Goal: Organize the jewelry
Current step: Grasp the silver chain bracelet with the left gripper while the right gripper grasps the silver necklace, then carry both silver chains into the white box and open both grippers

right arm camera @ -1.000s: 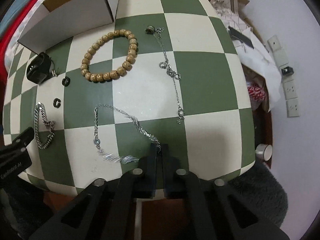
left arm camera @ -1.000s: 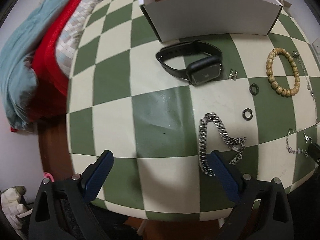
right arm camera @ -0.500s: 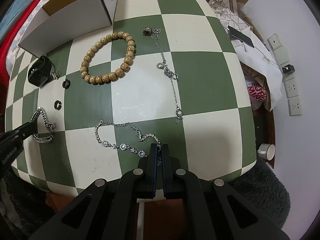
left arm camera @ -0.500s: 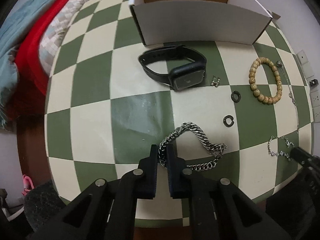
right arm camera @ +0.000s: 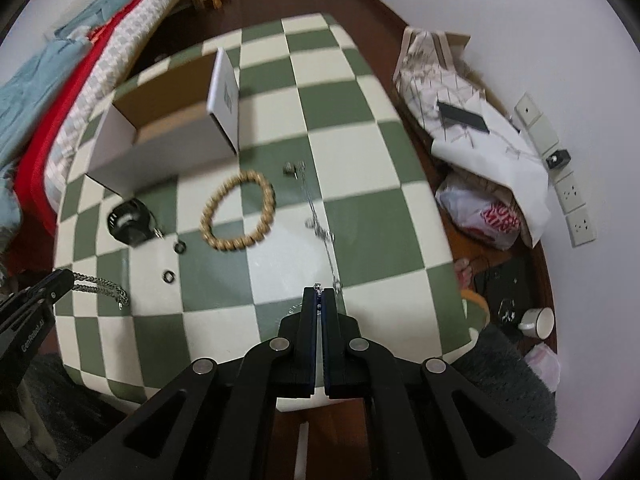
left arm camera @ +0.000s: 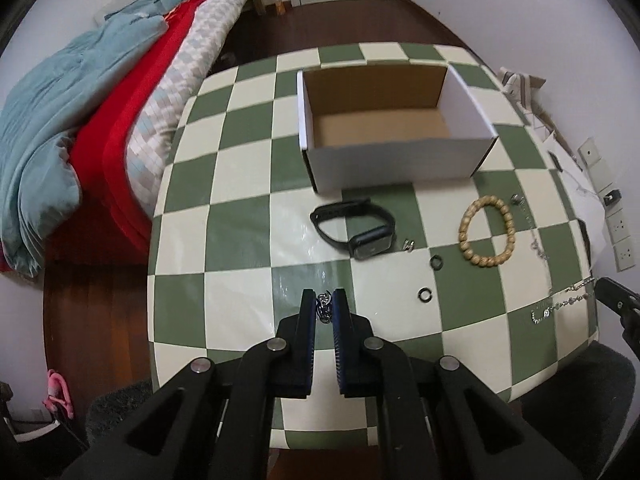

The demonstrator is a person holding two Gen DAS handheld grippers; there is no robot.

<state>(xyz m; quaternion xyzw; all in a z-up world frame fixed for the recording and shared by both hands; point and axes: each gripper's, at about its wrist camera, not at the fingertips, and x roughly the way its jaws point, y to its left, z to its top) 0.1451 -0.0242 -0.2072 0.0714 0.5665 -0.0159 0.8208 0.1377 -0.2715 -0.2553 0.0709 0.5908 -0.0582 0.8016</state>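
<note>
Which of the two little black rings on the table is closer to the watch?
The farther black ring, lying between the black watch and the wooden bead bracelet. The other black ring sits nearer the table's front edge, away from the watch.

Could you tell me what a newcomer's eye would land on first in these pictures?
Probably the green-and-cream checkered table and the empty cardboard box at its far side. Next, each gripper pinching jewelry: the left gripper a thick silver chain, the right gripper a thin bracelet.
</note>
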